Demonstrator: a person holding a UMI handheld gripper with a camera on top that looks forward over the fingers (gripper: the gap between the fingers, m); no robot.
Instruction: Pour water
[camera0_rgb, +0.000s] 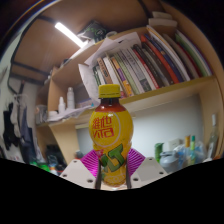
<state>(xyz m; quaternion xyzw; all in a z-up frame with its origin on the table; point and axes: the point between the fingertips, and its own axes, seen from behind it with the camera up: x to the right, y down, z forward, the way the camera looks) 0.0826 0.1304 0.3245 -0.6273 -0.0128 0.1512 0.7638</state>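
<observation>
yellow-capped bottle held up at frame centre, shelf behind.

gripper view: your gripper is clamped on the one bottle, pink pads on both its sides. the cap looks on, so tipping likely pours nothing; no cup in sight, so water could spill. one bookshelf across the upper right.

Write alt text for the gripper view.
A yellow-capped bottle of orange drink stands upright between the gripper jaws, its lower part against their pink pads. Behind it a wooden bookshelf holds a row of leaning books under a ceiling light.
</observation>
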